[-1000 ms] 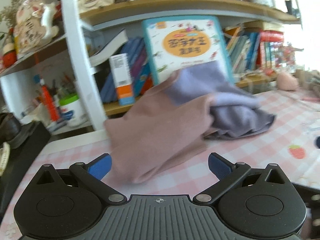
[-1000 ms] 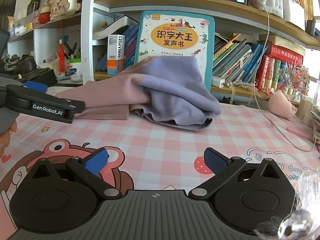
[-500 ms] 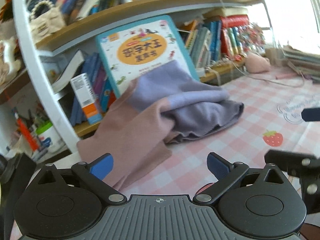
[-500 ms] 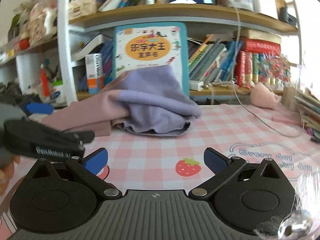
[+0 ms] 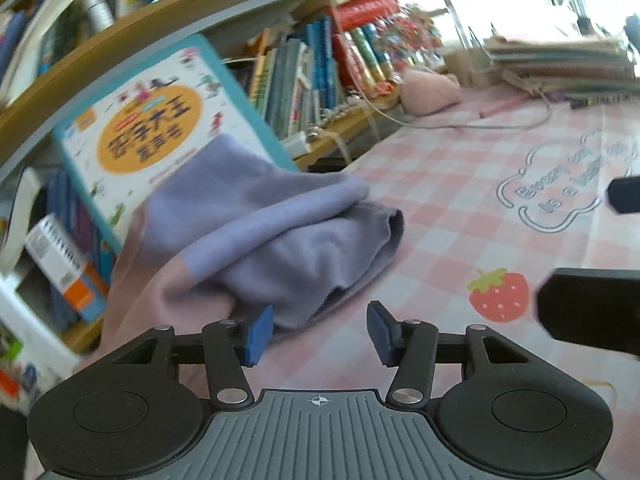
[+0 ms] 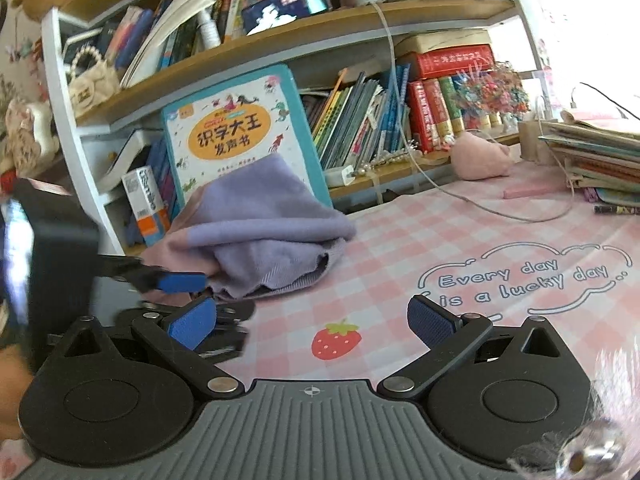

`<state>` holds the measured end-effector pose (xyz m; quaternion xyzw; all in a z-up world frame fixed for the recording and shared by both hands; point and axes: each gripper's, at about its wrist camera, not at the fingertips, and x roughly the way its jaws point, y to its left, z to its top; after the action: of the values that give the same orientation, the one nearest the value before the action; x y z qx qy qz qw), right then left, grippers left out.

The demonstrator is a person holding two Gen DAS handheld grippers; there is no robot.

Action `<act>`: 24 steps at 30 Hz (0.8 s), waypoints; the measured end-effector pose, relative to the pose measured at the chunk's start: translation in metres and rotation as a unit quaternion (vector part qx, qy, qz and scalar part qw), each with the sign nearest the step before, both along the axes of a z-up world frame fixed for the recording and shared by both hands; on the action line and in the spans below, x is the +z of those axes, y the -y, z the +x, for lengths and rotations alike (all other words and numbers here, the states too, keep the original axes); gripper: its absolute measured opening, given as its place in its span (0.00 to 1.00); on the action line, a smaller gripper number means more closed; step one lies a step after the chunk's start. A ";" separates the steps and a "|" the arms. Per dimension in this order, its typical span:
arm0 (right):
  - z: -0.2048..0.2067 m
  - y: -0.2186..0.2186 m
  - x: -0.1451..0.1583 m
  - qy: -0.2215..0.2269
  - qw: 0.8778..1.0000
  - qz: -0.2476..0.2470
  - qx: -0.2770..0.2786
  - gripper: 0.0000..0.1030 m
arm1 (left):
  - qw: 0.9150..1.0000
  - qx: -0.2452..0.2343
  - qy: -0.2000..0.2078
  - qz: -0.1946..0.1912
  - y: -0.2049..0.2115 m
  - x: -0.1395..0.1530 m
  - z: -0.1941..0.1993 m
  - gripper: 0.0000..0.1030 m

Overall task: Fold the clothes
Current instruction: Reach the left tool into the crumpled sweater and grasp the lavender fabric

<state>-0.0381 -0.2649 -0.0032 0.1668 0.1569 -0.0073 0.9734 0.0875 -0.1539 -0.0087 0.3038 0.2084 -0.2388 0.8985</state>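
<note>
A crumpled pink and lilac garment (image 5: 256,248) lies heaped on the pink checked tablecloth, leaning against a picture book (image 5: 148,128). It also shows in the right wrist view (image 6: 264,236). My left gripper (image 5: 318,334) is open and empty, its jaws half closed, its left blue pad at the garment's near hem. In the right wrist view the left gripper (image 6: 180,292) comes in from the left beside the garment. My right gripper (image 6: 312,322) is wide open and empty, over the cloth in front of the garment. Its dark fingers (image 5: 588,308) show at the right in the left wrist view.
A bookshelf (image 6: 360,128) full of books stands right behind the garment. A pink plush toy (image 6: 480,156), a white cable (image 6: 500,208) and a stack of books (image 6: 592,160) lie at the back right. A strawberry print (image 6: 336,340) marks the tablecloth.
The left gripper has swung right and moved in to the garment's near hem, and its jaws have narrowed. The right gripper has tilted and stays wide open.
</note>
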 end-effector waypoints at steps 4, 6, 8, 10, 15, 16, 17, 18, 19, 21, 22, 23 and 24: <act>0.000 0.009 -0.002 0.001 1.000 0.025 -0.009 1.00 | 1.000 -0.010 -0.010 0.003 0.015 -0.004 0.010 0.51; -0.001 0.013 -0.004 0.002 0.999 0.047 -0.007 1.00 | 1.000 -0.016 -0.007 0.011 0.022 -0.007 0.011 0.51; -0.001 0.016 -0.005 0.001 0.998 0.066 -0.002 1.00 | 1.000 -0.022 -0.004 0.019 0.029 -0.011 0.013 0.51; -0.001 0.019 -0.006 0.001 0.997 0.081 -0.001 1.00 | 1.000 -0.022 -0.002 0.013 0.033 -0.012 0.016 0.51; -0.003 0.030 -0.008 0.011 0.993 0.113 -0.028 1.00 | 1.000 -0.012 -0.005 -0.007 0.047 -0.014 0.029 0.51; -0.003 0.033 -0.009 0.011 0.992 0.120 -0.033 1.00 | 1.000 -0.010 -0.005 -0.010 0.050 -0.014 0.032 0.51; -0.003 0.036 -0.011 0.010 0.991 0.128 -0.038 1.00 | 1.000 -0.004 -0.005 -0.014 0.053 -0.015 0.035 0.51; -0.002 0.037 -0.012 0.008 0.990 0.133 -0.035 1.00 | 1.000 0.002 -0.005 -0.017 0.055 -0.015 0.039 0.50; -0.001 0.037 -0.012 0.006 0.990 0.137 -0.028 1.00 | 1.000 0.012 -0.007 -0.019 0.057 -0.015 0.043 0.46; 0.000 0.036 -0.014 0.001 0.989 0.144 -0.012 1.00 | 0.999 0.032 -0.011 -0.028 0.051 -0.013 0.049 0.10; 0.001 0.036 -0.014 -0.001 0.989 0.148 -0.004 1.00 | 0.998 0.042 -0.013 -0.033 0.047 -0.012 0.052 0.09; 0.002 0.036 -0.015 -0.004 0.988 0.152 0.003 1.00 | 0.998 0.052 -0.015 -0.038 0.044 -0.011 0.055 0.07; 0.003 0.035 -0.015 -0.006 0.988 0.156 0.011 1.00 | 0.996 0.059 -0.028 -0.062 0.033 -0.004 0.055 0.05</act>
<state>-0.0351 -0.3004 -0.0186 0.3146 0.1636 0.0272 0.9346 0.1422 -0.1867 -0.0129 0.2282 0.2359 -0.2061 0.9218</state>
